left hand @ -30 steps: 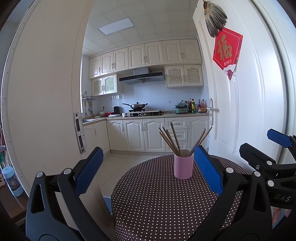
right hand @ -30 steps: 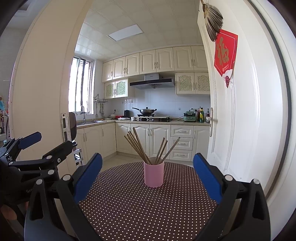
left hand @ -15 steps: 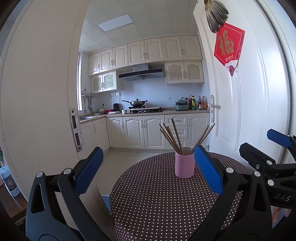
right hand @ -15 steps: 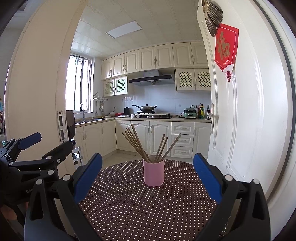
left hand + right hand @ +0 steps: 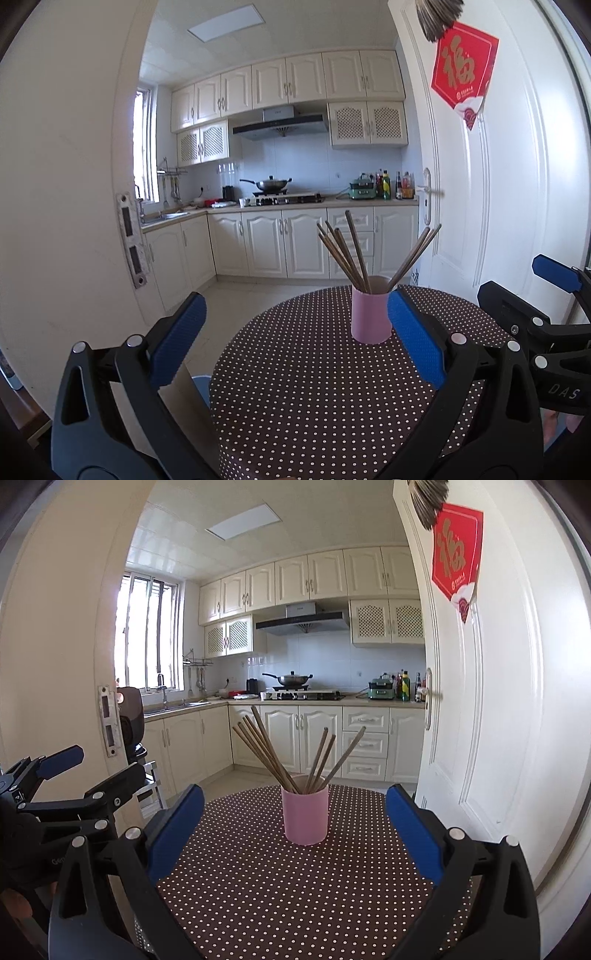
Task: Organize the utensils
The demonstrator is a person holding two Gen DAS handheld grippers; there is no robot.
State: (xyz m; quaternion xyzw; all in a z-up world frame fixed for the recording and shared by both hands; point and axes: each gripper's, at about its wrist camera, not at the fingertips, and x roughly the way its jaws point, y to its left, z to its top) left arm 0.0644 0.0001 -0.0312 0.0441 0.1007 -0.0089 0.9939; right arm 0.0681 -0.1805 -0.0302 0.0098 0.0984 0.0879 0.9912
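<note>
Standing upright on a round counter (image 5: 295, 893) covered with a brown cloth dotted white, a pink cup (image 5: 305, 819) holds a bunch of brown chopsticks (image 5: 266, 749) that fan out above its rim, most leaning left and a few leaning right.

At the far left of the right wrist view, the left gripper (image 5: 62, 771) shows from the side, black with blue tips, off the counter's left edge. In its own view the left gripper (image 5: 295, 339) has its fingers (image 5: 177, 343) spread wide and empty: the left blue pad hangs over the floor beside the counter's edge, and the right blue pad overlaps the cup's (image 5: 371, 314) right side in the picture, though whether it touches cannot be told. The chopsticks (image 5: 347, 254) rise between the two pads.

Further right, the right gripper (image 5: 295, 830) also has its fingers (image 5: 413, 834) wide apart with nothing held. The cup sits on the counter between the two blue pads and a little beyond them, apart from both. In the left wrist view the right gripper (image 5: 524, 295) shows at the right edge, above the counter's (image 5: 314, 398) right side.

Behind the counter are cream kitchen cabinets (image 5: 317, 734) and a pan on the stove (image 5: 291, 681). On the right stands a white door (image 5: 491, 720) with a red paper sign (image 5: 456, 559) on it.
</note>
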